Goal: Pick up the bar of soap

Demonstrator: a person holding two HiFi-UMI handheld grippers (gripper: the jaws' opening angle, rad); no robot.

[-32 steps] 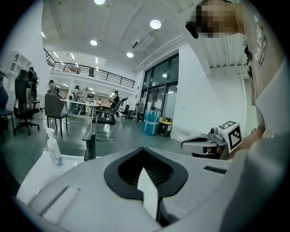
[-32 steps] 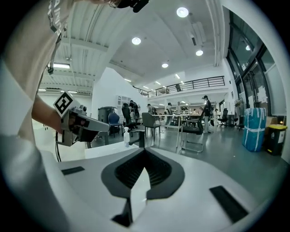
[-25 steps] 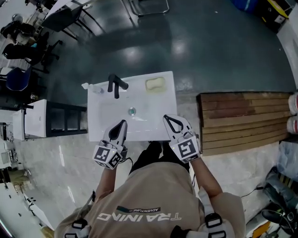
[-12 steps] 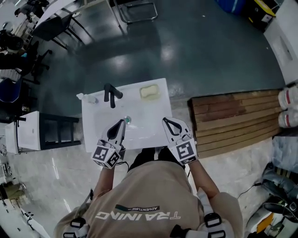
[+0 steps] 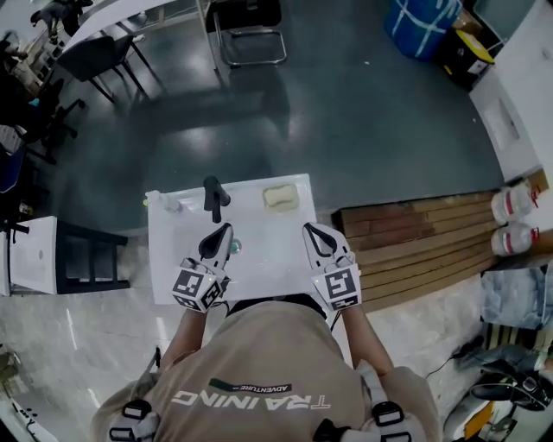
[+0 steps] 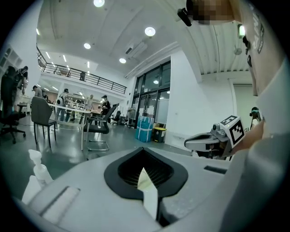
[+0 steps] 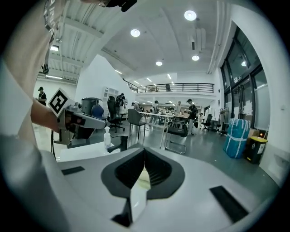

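A pale yellow bar of soap (image 5: 281, 197) lies on the far right corner of the white sink (image 5: 276, 263). Both grippers hover over the sink's near half, well short of the soap. My left gripper (image 5: 223, 231) is shut and empty, its tips over the basin near the drain (image 5: 234, 247). My right gripper (image 5: 310, 231) is shut and empty too, a little nearer than the soap and slightly right of it. In the left gripper view the jaws (image 6: 144, 152) meet at the tips. The right gripper view shows the same (image 7: 144, 150).
A black faucet (image 5: 213, 197) stands at the sink's back middle, and a small pump bottle (image 5: 167, 204) at its back left corner. A wooden pallet (image 5: 415, 237) lies on the floor to the right. A black chair (image 5: 249, 30) and a blue bin (image 5: 423, 26) stand farther off.
The head camera has risen and tilted, so the sink looks smaller and sits lower in view. Both grippers stay shut over the sink's near half; the left tip has crept toward the drain.
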